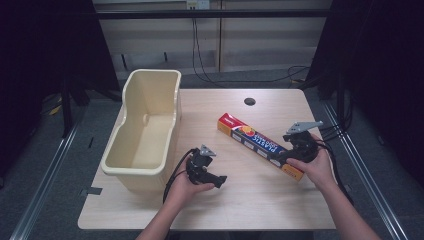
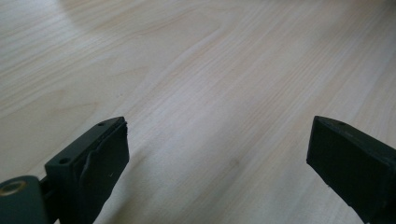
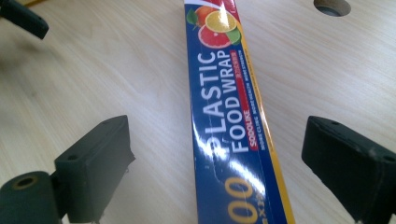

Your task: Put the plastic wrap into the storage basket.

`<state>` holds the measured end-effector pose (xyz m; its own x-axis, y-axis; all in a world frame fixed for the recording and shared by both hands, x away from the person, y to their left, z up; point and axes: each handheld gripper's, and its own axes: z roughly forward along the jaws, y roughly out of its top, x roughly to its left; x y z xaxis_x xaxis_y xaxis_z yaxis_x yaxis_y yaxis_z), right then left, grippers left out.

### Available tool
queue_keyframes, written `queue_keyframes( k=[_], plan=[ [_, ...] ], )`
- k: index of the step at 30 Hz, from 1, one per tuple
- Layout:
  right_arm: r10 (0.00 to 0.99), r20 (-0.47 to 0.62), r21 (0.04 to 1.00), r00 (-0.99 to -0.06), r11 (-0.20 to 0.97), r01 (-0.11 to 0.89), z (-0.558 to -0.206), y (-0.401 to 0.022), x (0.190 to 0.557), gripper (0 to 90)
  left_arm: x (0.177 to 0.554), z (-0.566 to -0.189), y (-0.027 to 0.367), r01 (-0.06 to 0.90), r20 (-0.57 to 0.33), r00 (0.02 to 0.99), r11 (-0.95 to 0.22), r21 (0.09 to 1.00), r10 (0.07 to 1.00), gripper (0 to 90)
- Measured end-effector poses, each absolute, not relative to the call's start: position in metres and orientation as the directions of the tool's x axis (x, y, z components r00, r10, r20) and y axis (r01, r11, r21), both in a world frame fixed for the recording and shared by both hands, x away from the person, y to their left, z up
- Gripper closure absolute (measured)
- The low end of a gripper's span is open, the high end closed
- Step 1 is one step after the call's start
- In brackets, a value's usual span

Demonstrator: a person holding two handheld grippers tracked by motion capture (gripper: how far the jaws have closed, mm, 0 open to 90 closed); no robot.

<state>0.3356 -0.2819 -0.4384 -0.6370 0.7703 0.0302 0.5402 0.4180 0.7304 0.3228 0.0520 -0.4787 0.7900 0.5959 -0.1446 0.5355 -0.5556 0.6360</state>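
Observation:
A long blue, red and orange box of plastic food wrap [image 1: 255, 142] lies slantwise on the wooden table [image 1: 250, 200], right of centre. My right gripper [image 1: 281, 160] is over its near end, held by a hand. In the right gripper view the box [image 3: 224, 93] runs between the two black jaws, which stand wide apart on either side without touching it, so the right gripper [image 3: 215, 122] is open. My left gripper [image 1: 219, 180] rests low near the table's middle front, pointing right. Its jaws are spread over bare wood, and the left gripper [image 2: 218, 123] is open and holds nothing.
A tall cream plastic bin [image 1: 145, 130] stands at the table's left side, with nothing showing inside. A round cable hole [image 1: 249, 101] sits near the far edge. Cables trail off both grippers. Dark curtains and floor rails flank the table.

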Motion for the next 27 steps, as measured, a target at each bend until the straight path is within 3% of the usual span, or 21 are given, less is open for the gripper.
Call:
queue_keyframes(
  k=[10, 27],
  plan=[
    [0.775, 0.047, 0.681, -0.631, 0.437, 0.588, -0.443, -0.266, 0.365, 5.5, 0.321, -0.482, 0.054, 0.556, -0.166, 0.78, -0.547, 0.625, 0.603, 5.5],
    [0.762, 0.042, 0.598, -0.646, 0.499, 0.627, -0.459, -0.24, 0.402, 13.8, 0.321, -0.485, 0.057, 0.564, -0.185, 0.783, -0.551, 0.615, 0.594, 5.5]
  ],
)
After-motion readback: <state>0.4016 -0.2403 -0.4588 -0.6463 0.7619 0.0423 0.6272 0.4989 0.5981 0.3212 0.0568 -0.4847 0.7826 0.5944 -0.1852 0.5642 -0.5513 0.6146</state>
